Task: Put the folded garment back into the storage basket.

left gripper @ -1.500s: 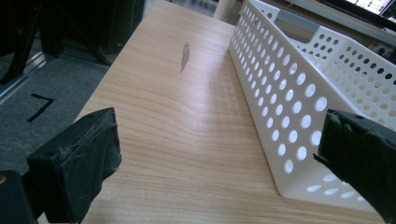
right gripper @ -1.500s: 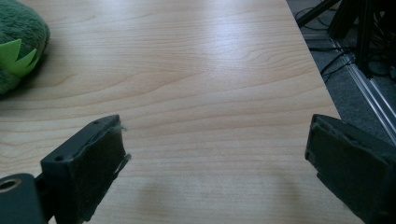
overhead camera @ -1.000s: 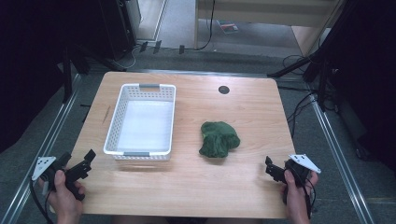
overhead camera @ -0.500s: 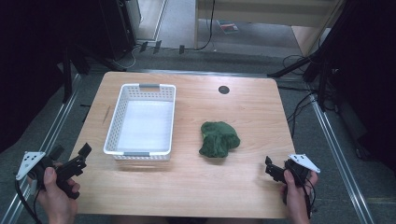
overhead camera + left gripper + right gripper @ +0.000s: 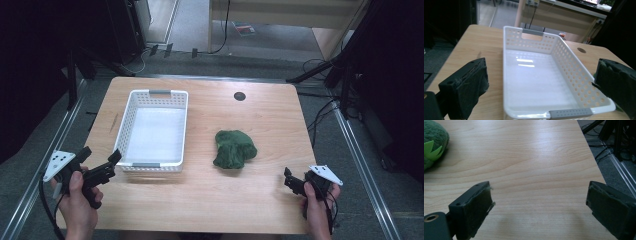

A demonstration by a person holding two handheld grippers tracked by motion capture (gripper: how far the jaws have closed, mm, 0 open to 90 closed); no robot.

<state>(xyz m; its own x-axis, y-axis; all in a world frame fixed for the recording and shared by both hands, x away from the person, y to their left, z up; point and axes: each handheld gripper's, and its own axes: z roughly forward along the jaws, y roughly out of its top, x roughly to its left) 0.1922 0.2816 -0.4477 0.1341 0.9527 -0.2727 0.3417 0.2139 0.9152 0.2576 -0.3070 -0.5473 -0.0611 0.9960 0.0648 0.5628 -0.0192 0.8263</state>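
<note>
Broadly, the wooden tabletop point(image 5: 200, 195) is carrying everything; it is showing a small dark round hole point(image 5: 239, 96) near its far edge; the white perforated basket point(image 5: 129, 122) is lying on its left half, standing empty with grey handle strips at both short ends; the green plush toy point(image 5: 234, 148) is lying right of the basket, well apart from it and near the middle of the tabletop; in the right gripper view a light green spiky trim on the toy point(image 5: 434, 142) is showing at the upper left corner. The left tool point(image 5: 102, 161) is hanging at the near left corner, just in front of the basket's near end, its jaws standing wide apart and gripping nothing; in the left gripper view the basket point(image 5: 564, 57) is lying between the jaws. The right tool point(image 5: 289, 177) is sitting at the near right edge of the tabletop, well apart from the toy; its jaws are likewise standing wide open over bare wood, holding nothing.
</note>
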